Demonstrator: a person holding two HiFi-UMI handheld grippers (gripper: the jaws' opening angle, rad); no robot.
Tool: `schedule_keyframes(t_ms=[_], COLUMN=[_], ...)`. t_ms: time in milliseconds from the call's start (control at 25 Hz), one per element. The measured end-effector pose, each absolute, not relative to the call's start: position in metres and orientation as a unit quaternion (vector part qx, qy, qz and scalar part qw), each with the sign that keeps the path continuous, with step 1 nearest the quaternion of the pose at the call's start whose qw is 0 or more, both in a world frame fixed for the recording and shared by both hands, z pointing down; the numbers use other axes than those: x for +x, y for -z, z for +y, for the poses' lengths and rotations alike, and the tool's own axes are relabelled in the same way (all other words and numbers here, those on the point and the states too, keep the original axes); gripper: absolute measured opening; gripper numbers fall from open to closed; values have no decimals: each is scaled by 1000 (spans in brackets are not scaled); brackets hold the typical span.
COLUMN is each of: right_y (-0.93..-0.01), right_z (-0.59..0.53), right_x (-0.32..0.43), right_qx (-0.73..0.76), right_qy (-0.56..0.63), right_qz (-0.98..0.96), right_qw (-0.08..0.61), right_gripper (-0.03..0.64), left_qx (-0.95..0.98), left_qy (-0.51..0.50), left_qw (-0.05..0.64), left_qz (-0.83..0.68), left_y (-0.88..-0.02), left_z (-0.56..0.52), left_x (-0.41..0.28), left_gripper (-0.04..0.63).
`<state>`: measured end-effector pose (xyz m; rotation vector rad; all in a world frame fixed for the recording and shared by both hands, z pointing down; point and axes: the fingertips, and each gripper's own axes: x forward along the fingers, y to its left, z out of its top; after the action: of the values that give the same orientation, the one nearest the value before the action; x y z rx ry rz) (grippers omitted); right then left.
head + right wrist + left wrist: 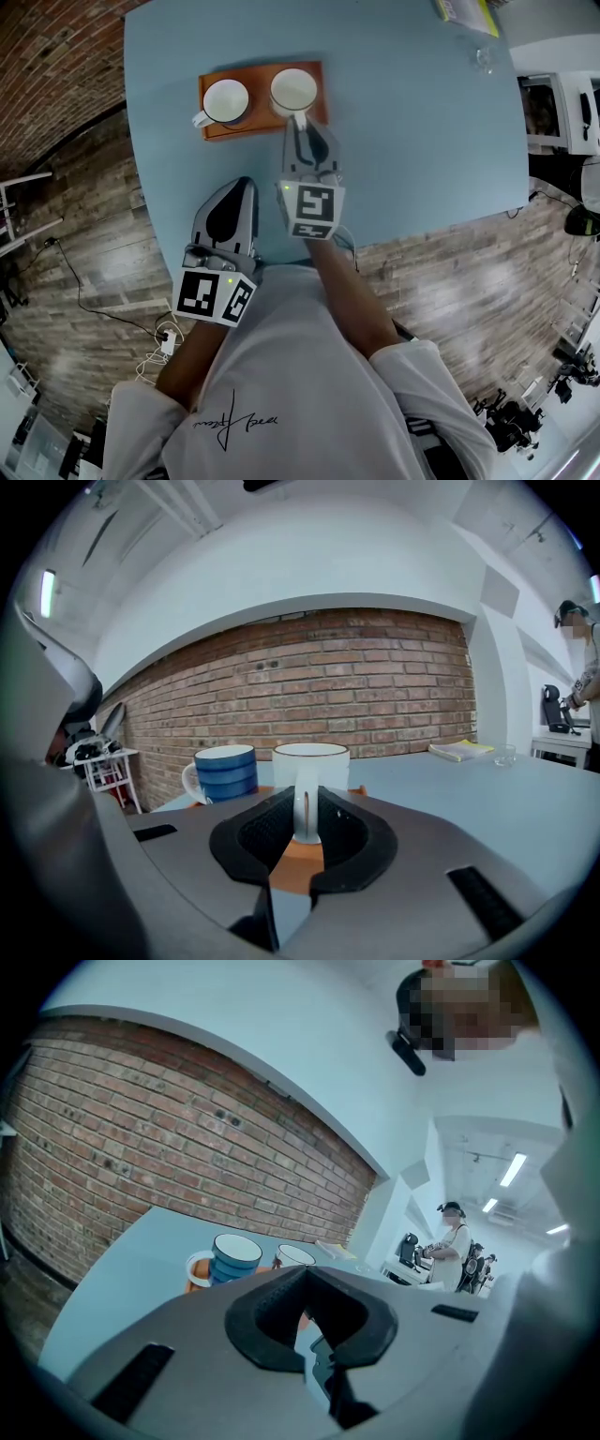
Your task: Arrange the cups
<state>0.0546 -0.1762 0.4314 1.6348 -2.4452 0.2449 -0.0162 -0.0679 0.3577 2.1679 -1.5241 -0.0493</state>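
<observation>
An orange tray (261, 79) on the blue table (412, 122) carries two upright cups. The blue-striped cup (225, 101) (226, 771) stands on its left, the white cup (294, 91) (310, 761) on its right. My right gripper (302, 122) (302, 801) reaches over the tray's near edge. It is shut on the white cup's handle (304, 813), which points toward me. My left gripper (242, 184) (302, 1275) hangs over the table's near edge, shut and empty. Its view shows both cups (232, 1258) ahead.
A yellow-green booklet (464, 14) (459, 750) and a small clear glass (483, 58) (504, 755) lie at the table's far right. A brick wall runs along the left. A person (455, 1241) stands in the background room.
</observation>
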Motion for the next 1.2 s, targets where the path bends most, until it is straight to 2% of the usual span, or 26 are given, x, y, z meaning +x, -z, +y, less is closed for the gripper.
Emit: schedule_keyframes(t_ms=[760, 1200], right_y=[-439, -438], right_z=[-168, -167], right_x=[55, 50], right_qx=[566, 567], right_qy=[-87, -66], right_qz=[-817, -815], right_qw=[72, 100], right_gripper=[66, 66], left_qx=[794, 793], left_qy=[11, 16], left_qw=[246, 250], left_qz=[-555, -556], left_y=[-362, -361], left_z=[-63, -65], left_x=[-12, -13], left_gripper=[8, 8])
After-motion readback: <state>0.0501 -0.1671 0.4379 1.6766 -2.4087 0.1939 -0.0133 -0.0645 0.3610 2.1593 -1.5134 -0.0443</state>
